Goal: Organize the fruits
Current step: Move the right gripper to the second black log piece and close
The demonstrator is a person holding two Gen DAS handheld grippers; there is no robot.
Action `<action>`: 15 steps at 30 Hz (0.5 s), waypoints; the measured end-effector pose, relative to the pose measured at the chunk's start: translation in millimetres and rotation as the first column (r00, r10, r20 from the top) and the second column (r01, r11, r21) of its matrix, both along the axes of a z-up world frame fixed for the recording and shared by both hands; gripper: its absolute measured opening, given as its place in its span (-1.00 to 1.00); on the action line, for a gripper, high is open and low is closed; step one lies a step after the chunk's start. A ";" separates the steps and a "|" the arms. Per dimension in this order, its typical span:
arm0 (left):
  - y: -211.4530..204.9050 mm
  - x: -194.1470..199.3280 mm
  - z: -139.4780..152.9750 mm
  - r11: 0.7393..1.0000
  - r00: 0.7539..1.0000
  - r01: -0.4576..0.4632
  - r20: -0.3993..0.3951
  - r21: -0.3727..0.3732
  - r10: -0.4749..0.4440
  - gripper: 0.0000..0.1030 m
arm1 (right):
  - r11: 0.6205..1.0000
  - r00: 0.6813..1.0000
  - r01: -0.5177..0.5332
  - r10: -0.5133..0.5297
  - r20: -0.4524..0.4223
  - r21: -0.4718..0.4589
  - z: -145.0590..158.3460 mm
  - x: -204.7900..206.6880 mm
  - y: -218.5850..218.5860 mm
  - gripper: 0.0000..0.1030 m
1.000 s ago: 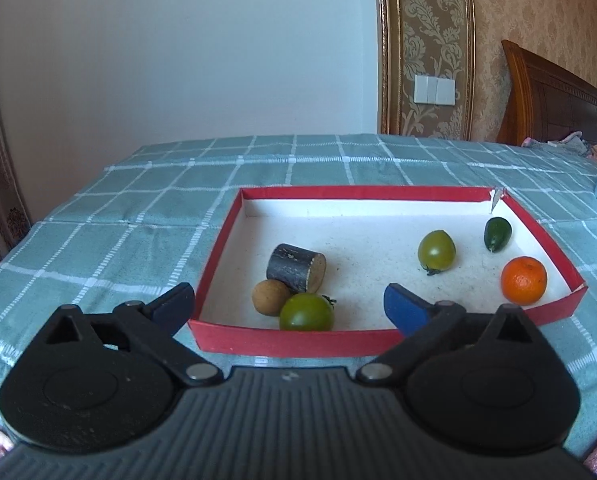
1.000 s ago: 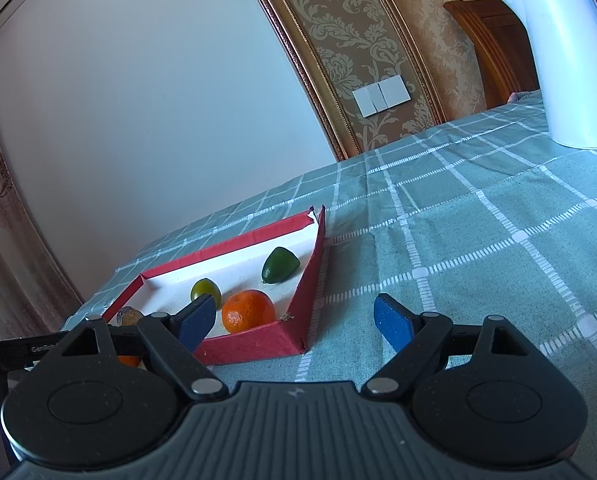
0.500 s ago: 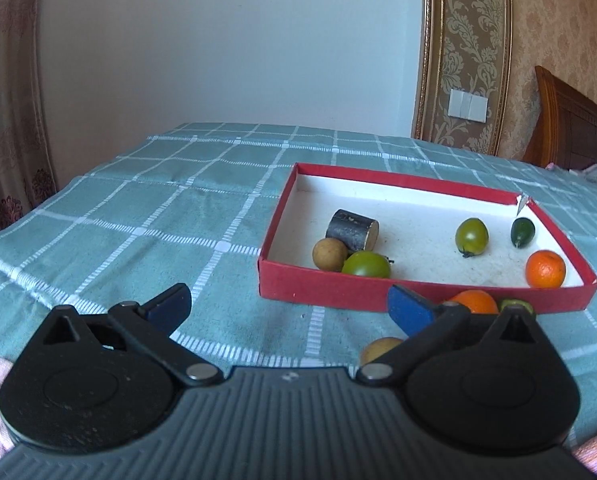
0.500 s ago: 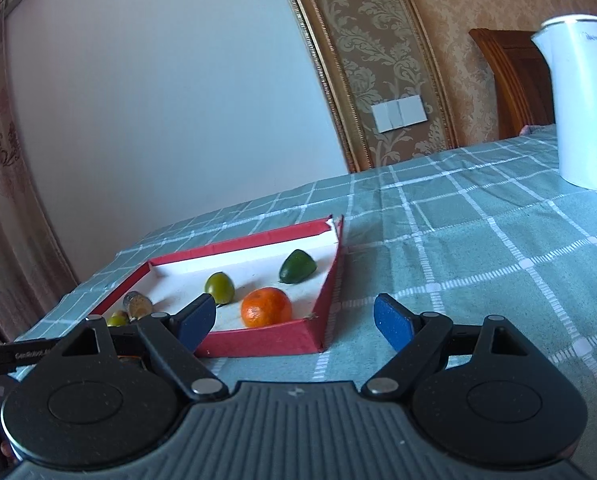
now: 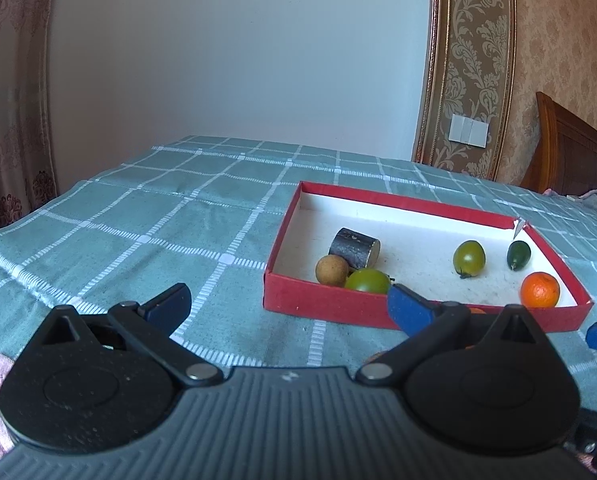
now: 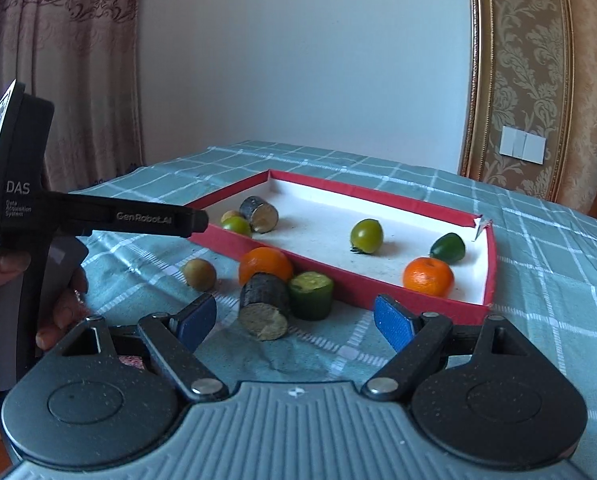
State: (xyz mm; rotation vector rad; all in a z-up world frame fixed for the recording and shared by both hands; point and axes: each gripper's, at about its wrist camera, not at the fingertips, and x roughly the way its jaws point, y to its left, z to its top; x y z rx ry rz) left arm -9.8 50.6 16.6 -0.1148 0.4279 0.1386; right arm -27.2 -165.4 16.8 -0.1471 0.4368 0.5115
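Fruits fill the red tray at centre frame: two green tomatoes, an orange, a dark green pod, a brown longan and a dark sugarcane stub. Lower left of the tray, on the cloth, lie another orange, a cut green piece, a longan and a cane stub, its cut end facing the lens. Right gripper and left gripper both gape, holding nothing.

A teal checked tablecloth covers the whole surface, white grid lines running across it. Behind it, a plain pale wall. Patterned curtains hang at the left. To the right, a gold-framed damask panel, a white switch plate, and a dark wooden headboard.
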 end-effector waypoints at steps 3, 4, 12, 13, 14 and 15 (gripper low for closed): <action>1.9 -0.5 -0.2 1.000 1.000 -0.002 0.002 -0.011 0.002 1.00 | 1.000 1.000 -0.010 0.010 -0.007 -0.015 -2.8 -0.4 9.8 0.41; 2.5 -0.7 -0.2 1.000 1.000 -0.002 0.003 -0.016 0.002 1.00 | 1.000 1.000 -0.016 0.016 -0.019 -0.013 -3.5 1.3 11.7 0.38; 5.7 -3.3 -0.3 0.999 1.000 -0.003 0.008 -0.036 0.003 1.00 | 0.999 0.997 -0.027 0.024 -0.073 -0.037 -8.2 14.2 28.4 -0.04; 5.7 -3.5 -0.3 0.999 1.000 -0.003 0.009 -0.037 0.003 1.00 | 0.999 0.996 -0.027 0.024 -0.086 -0.036 -9.2 16.6 30.0 -0.08; 5.9 -3.4 -0.4 0.999 1.000 -0.002 0.010 -0.038 0.003 1.00 | 0.999 0.996 -0.022 0.019 -0.091 -0.036 -10.5 18.1 31.4 -0.12; 6.2 -3.5 -0.4 0.999 1.000 -0.001 0.011 -0.040 0.002 1.00 | 0.999 0.996 -0.017 0.014 -0.093 -0.039 -11.6 19.2 32.4 -0.12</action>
